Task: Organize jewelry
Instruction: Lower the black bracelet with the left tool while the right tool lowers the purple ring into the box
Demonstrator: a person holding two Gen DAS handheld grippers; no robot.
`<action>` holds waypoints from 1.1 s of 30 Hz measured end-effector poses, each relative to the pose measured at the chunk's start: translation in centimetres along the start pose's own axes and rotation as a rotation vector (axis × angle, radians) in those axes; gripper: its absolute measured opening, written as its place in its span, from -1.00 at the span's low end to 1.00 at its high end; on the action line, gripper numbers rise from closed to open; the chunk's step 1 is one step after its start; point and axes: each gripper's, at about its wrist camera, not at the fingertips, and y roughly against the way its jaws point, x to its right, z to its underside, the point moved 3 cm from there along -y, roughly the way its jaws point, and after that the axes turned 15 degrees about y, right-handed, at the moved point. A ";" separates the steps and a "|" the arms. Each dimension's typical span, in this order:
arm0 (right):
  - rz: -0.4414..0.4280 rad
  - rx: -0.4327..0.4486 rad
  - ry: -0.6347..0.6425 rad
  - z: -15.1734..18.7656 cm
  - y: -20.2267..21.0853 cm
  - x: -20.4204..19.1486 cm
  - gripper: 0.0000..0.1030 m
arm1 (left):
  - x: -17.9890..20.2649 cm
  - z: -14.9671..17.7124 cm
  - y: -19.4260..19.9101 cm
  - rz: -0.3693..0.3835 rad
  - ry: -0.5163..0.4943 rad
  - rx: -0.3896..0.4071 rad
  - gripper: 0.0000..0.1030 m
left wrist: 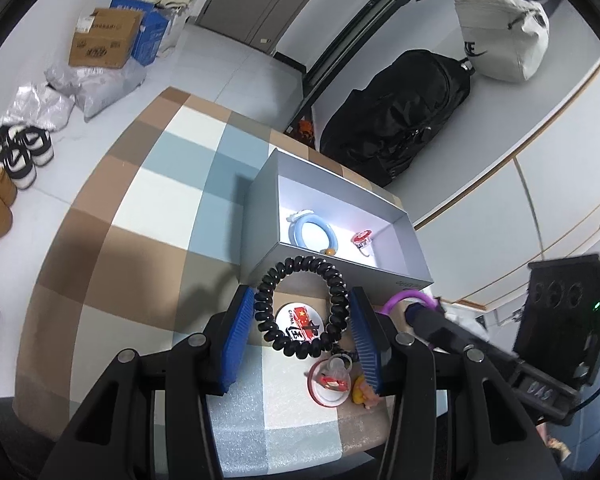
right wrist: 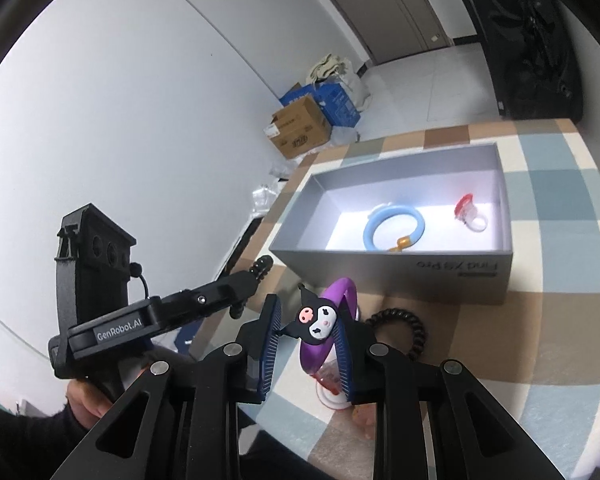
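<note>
Now the left tool (left wrist: pixel 302 322) is pinching a black curly hair band (left wrist: pixel 300 304) between its two blue pads, holding it up above the checked bench (left wrist: pixel 140 208). Under the band, on the bench, lies a round white badge (left wrist: pixel 299 319) with a red flag on it. Near it sit a small clear ring with red bits (left wrist: pixel 332 380) and a tiny orange toy (left wrist: pixel 362 394).

The right tool (right wrist: pixel 306 334) is pinching a purple bracelet (right wrist: pixel 340 300) that has a little black and white cartoon face (right wrist: pixel 316 320) on it. Its pads are almost pressed together on the bracelet. A hand (right wrist: pixel 86 400) holds the left tool's black handle.

Just behind both tools stands a grey open box (right wrist: pixel 388 268) on the bench. Inside it lie a light blue bracelet (right wrist: pixel 394 228) with a small gold piece, and a clear ring with a red top (right wrist: pixel 470 212). The two are apart from each other.

Another black curly hair band (right wrist: pixel 404 328) rests on the bench beside the right tool, in front of the box.
</note>
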 end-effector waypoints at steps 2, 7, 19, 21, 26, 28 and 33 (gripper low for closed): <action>0.000 0.009 0.005 -0.4 0.2 0.1 -0.55 | 0.5 0.1 -0.1 -0.017 -0.025 0.017 -0.18; -0.007 0.036 0.022 -1.4 1.1 0.1 -0.57 | 2.2 0.1 -0.1 -0.034 -0.090 0.055 -0.18; -0.009 0.087 0.043 -5.4 2.3 2.5 -0.58 | 6.4 -2.5 -1.9 -0.073 -0.222 0.082 -0.18; -0.008 0.091 0.035 -6.0 2.1 3.2 -0.58 | 6.7 -2.9 -2.6 -0.074 -0.225 0.067 -0.18; 0.004 0.085 0.021 -7.0 1.1 4.8 -0.58 | 7.3 -3.5 -4.5 -0.096 -0.256 0.041 -0.18; 0.012 0.080 0.017 -7.3 0.6 5.4 -0.58 | 7.4 -3.6 -5.1 -0.105 -0.268 0.033 -0.18; 0.029 0.063 0.018 -7.3 -0.4 6.8 -0.58 | 7.1 -3.9 -6.4 -0.127 -0.281 0.011 -0.18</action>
